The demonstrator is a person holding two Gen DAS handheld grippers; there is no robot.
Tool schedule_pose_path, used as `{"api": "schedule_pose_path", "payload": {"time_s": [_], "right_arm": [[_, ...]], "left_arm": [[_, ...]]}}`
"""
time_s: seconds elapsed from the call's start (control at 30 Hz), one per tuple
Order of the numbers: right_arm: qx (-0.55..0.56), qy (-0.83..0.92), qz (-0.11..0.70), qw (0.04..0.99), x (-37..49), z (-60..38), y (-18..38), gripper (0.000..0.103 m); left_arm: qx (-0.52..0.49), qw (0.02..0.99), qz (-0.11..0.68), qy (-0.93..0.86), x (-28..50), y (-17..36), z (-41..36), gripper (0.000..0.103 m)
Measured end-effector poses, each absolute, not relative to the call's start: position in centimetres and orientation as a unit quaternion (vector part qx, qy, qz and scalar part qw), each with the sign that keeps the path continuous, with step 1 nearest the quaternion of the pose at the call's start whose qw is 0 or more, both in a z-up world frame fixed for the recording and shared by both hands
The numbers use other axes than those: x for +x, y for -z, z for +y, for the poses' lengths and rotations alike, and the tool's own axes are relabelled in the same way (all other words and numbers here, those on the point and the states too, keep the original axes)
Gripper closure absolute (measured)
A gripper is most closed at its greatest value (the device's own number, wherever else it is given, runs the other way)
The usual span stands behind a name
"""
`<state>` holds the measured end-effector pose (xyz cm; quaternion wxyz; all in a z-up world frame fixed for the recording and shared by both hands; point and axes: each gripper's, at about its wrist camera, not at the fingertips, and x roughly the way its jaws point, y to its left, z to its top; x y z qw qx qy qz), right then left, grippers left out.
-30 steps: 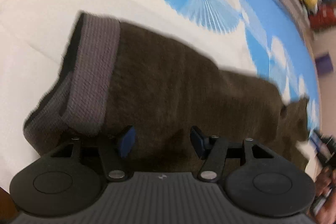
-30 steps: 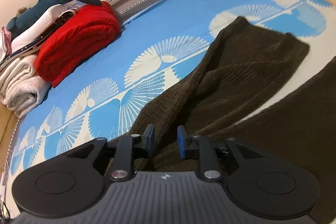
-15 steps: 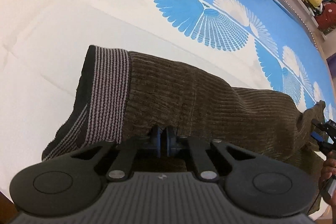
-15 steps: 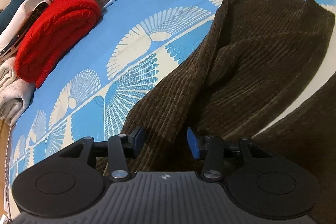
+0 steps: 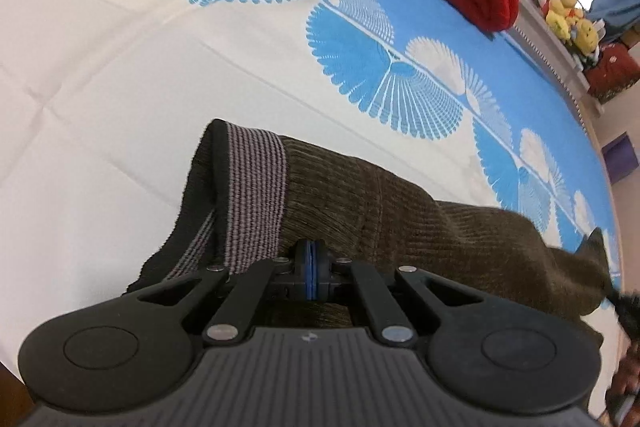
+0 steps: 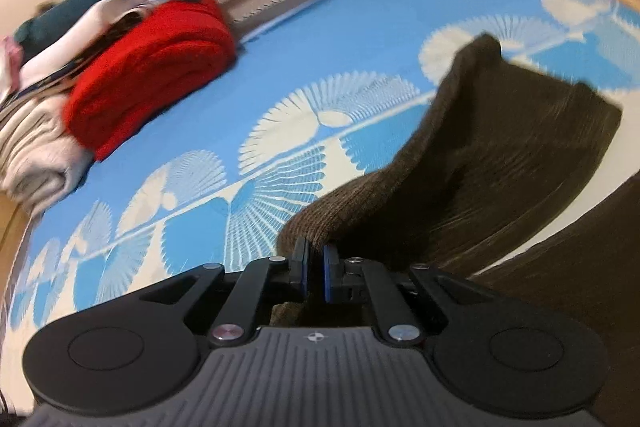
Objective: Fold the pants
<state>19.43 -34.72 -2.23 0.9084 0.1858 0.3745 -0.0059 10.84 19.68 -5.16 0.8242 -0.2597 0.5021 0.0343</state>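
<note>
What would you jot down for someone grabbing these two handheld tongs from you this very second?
Left tongs: shut on the dark brown corduroy pants, beside the grey striped elastic waistband.
Right tongs: shut on a raised fold of a pant leg.
Pants lie stretched across the blue-and-white fan-patterned bedspread; the folded red knit blanket sits apart.
Done: both ends gripped.
Left: probably lift, bring the ends together, flatten.

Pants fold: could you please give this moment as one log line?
left gripper: shut on pants near waistband | right gripper: shut on pants | surface: bed
</note>
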Motion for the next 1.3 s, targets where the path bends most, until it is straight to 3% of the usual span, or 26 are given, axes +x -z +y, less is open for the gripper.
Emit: {"api": "schedule_pose_path", "payload": {"time_s": [0.17, 0.27, 0.33, 0.4, 0.47, 0.8, 0.97, 1.3], "right_arm": [[0.091, -0.036, 0.440, 0.893, 14.8, -34.8, 2.2, 0.096], [0.049, -0.061, 0.498, 0.864, 12.8, -34.9, 3.7, 0.096], [0.032, -0.065, 0.514, 0.855, 12.0, -35.3, 4.1, 0.095], [0.027, -0.057, 0.517, 0.854, 11.7, -35.7, 4.0, 0.095], [0.045, -0.048, 0.508, 0.859, 11.5, -36.4, 3.6, 0.092], [0.194, 0.036, 0.425, 0.883, 13.4, -41.1, 2.0, 0.073], [0.210, 0.057, 0.410, 0.886, 16.0, -41.2, 2.8, 0.060], [0.207, 0.151, 0.431, 0.865, 22.2, -42.4, 7.1, 0.058]], "left_arm": [[-0.315, 0.799, 0.512, -0.021, 9.7, 5.7, 21.8, 0.102], [-0.370, 0.763, 0.530, -0.008, 9.0, 6.9, 23.1, 0.094], [-0.405, 0.739, 0.538, 0.004, 8.7, 7.5, 23.4, 0.084], [-0.427, 0.717, 0.551, 0.017, 8.6, 8.3, 23.1, 0.066], [-0.421, 0.702, 0.574, 0.015, 8.9, 9.0, 22.2, 0.060], [-0.405, 0.695, 0.591, -0.058, 10.6, 10.2, 20.0, 0.060], [-0.397, 0.698, 0.591, -0.070, 10.5, 10.0, 20.0, 0.060], [-0.372, 0.710, 0.595, -0.055, 11.3, 9.7, 20.1, 0.062]]}}
